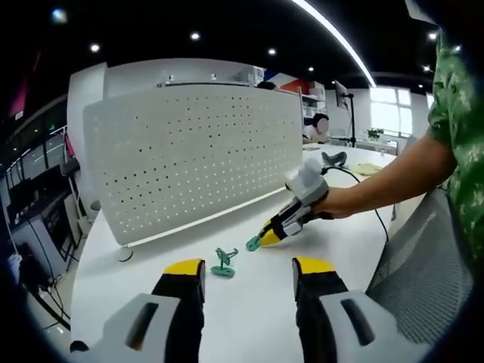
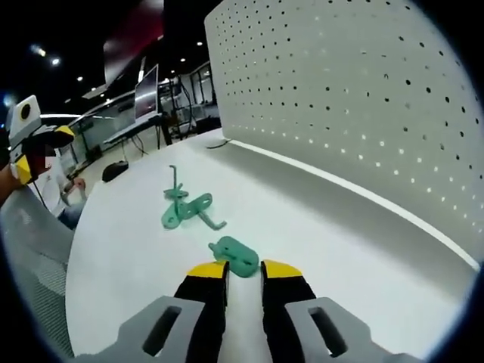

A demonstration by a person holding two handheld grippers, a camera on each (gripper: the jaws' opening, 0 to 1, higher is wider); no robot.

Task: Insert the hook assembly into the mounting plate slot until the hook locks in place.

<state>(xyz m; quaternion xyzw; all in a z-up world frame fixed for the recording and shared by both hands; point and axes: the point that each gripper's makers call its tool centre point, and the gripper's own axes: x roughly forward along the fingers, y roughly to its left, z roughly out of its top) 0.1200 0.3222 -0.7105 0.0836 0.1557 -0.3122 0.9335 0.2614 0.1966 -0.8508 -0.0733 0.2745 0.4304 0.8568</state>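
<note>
A white table [image 1: 249, 302] carries an upright white pegboard [image 1: 197, 151] in a dim, ceiling-lit office. At 12 o'clock from the wide-open, empty left gripper [image 1: 248, 266] lies a green hook assembly [image 1: 224, 262]. The right gripper [image 2: 243, 266], jaws nearly closed, pinches a green mounting plate [image 2: 236, 255] just beside it.

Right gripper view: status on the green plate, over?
Right gripper shut on green plate, low over table. Left gripper open, holding nothing. Green hook lies loose ahead, not inserted. Path clear.
</note>
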